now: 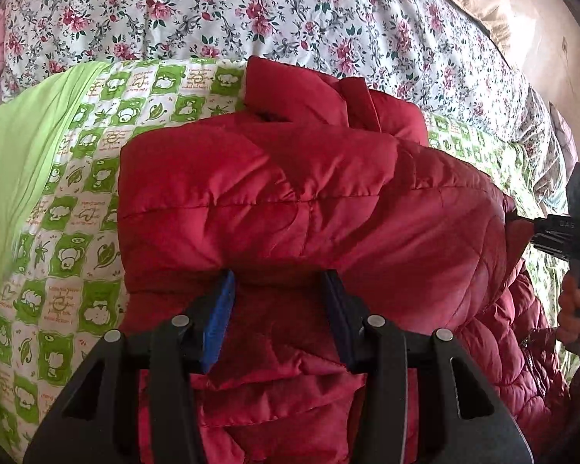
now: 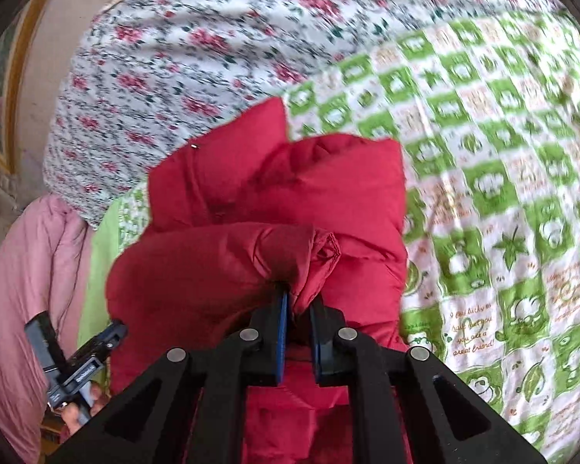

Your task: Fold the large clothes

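Observation:
A red quilted puffer jacket (image 1: 309, 201) lies partly folded on a green-and-white checked sheet (image 1: 96, 178). My left gripper (image 1: 278, 282) holds a thick bunch of the jacket's near edge between its blue-padded fingers, which stand fairly wide apart around it. In the right wrist view the jacket (image 2: 270, 201) fills the middle, and my right gripper (image 2: 299, 301) is shut on a gathered cuff or sleeve end. The right gripper also shows at the right edge of the left wrist view (image 1: 522, 224), at the jacket's side.
A floral quilt (image 1: 290, 11) lies behind the checked sheet (image 2: 483, 193). A pink garment (image 2: 31, 270) sits at the left of the right wrist view. The left gripper's body and the hand on it (image 2: 73, 371) show at the lower left there. A beige wall lies beyond the bed.

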Tool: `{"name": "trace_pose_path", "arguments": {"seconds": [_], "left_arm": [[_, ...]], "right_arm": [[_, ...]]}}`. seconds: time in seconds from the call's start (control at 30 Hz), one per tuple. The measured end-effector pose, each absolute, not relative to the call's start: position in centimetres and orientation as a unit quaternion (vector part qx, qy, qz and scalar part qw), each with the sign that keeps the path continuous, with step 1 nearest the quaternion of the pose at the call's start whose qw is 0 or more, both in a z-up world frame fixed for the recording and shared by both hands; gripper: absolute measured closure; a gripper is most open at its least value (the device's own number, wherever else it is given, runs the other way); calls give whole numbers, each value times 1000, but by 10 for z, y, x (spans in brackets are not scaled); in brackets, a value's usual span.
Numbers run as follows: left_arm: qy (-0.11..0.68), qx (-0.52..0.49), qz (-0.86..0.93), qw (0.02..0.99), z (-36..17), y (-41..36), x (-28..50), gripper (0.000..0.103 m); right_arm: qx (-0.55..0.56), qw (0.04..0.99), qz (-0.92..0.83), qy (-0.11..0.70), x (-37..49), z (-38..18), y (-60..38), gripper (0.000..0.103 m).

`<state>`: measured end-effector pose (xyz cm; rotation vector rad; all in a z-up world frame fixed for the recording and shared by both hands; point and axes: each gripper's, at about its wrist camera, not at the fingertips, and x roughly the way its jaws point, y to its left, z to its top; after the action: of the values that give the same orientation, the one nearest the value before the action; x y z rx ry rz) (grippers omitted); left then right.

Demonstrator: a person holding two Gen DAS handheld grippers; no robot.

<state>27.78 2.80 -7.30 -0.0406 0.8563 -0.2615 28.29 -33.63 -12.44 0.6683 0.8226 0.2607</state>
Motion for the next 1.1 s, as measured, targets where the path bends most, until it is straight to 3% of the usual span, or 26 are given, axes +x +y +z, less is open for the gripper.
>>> {"name": "trace_pose_path", "arguments": {"seconds": [0.1,0.3,0.37,0.43,0.6,0.8,1.1], "left_arm": [[418,-17,-125,900,-76,27,278,58],[417,-17,-123,901,-79,26,279,58],[418,-16,-122,900,-80,26,279,58],[419,-13,-121,900,-80,25,279,58],[420,-9,-123,899,-80,25,279,58],[423,2,-123,898,-84,24,282,57],[430,17,-115,895,-90,21,288,57]], "right_arm": [[321,854,109,395,281,-127,-340,80],[277,894,52,348,259,-83,-338,77],[262,901,92,333,257,-71,-317,62],[240,899,121,345,262,-71,-292,56],[150,900,112,394,276,-97,-240,61],[75,905,45,416,288,-131,-245,62],[121,898,63,419,297,-147,-260,61]]}}
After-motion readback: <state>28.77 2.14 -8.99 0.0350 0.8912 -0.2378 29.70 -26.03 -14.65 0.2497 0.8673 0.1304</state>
